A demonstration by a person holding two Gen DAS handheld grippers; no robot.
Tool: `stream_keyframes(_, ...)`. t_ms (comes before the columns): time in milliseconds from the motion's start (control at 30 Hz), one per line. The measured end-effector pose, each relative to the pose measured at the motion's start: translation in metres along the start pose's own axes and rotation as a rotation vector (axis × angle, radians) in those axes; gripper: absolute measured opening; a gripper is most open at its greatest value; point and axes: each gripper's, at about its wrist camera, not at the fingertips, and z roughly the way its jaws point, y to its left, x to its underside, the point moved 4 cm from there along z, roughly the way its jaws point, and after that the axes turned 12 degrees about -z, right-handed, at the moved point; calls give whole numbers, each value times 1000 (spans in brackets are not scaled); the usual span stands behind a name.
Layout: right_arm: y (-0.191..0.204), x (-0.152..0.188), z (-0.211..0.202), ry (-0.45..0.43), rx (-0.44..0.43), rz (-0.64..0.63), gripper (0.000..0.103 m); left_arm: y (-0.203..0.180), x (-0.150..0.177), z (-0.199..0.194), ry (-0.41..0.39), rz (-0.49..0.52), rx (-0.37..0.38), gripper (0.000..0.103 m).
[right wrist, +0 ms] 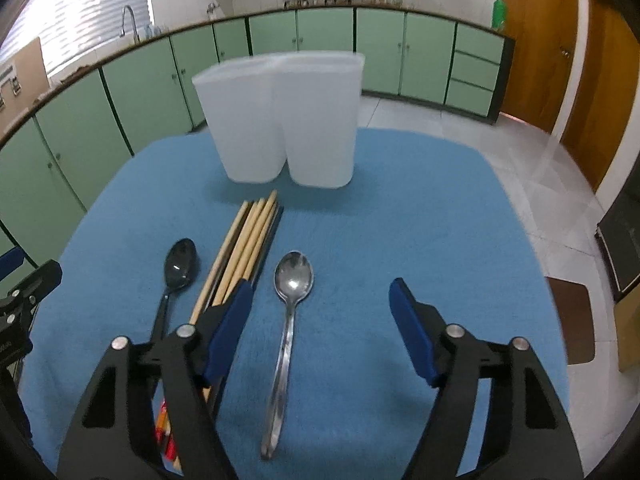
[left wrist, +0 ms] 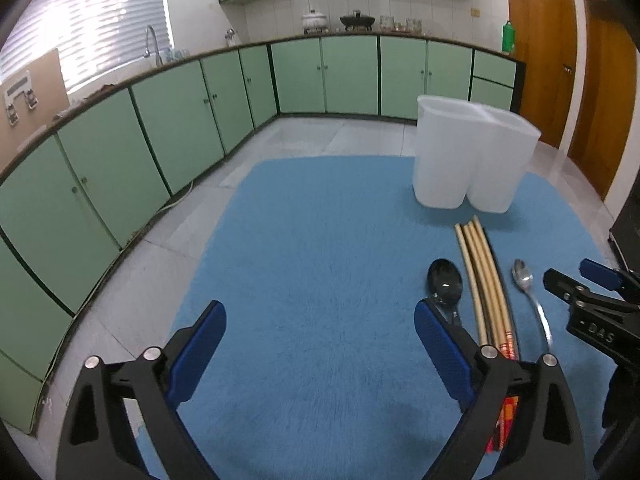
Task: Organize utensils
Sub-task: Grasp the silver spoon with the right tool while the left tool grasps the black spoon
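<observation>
Now | left gripper (left wrist: 320, 344) spread, empty | right gripper (right wrist: 322, 316) spread over steel spoon (right wrist: 289, 320), untouched

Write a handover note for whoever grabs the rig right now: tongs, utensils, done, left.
Left tongs: open, empty, over bare blue mat.
Right tongs: open, empty; the steel spoon lies on the mat between the jaws, not gripped.
Utensils: black spoon, chopsticks and steel spoon side by side on the mat, in front of the white two-part holder.
Done: nothing is seen standing in the holder.
Left: move both spoons and the chopsticks into the holder; the steel spoon looks like the likely first pick.
</observation>
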Motion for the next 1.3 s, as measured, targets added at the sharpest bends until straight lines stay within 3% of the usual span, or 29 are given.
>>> stream_keyframes(267,6,-4,28,61,-31,-1,50,-6,4,24,40,7,12,93)
stream_keyframes(467,14,-6,35,67,-45,-17,28,-15,4,34,59,16,32,93)
stream_keyframes(900,-10,-1,28,61,-38,15,27,-72,-3,65,108,57,107,93)
stream_keyframes(1300,-11,5,25,48,-52,12,29,-85,-9,108,169,64,79,93)
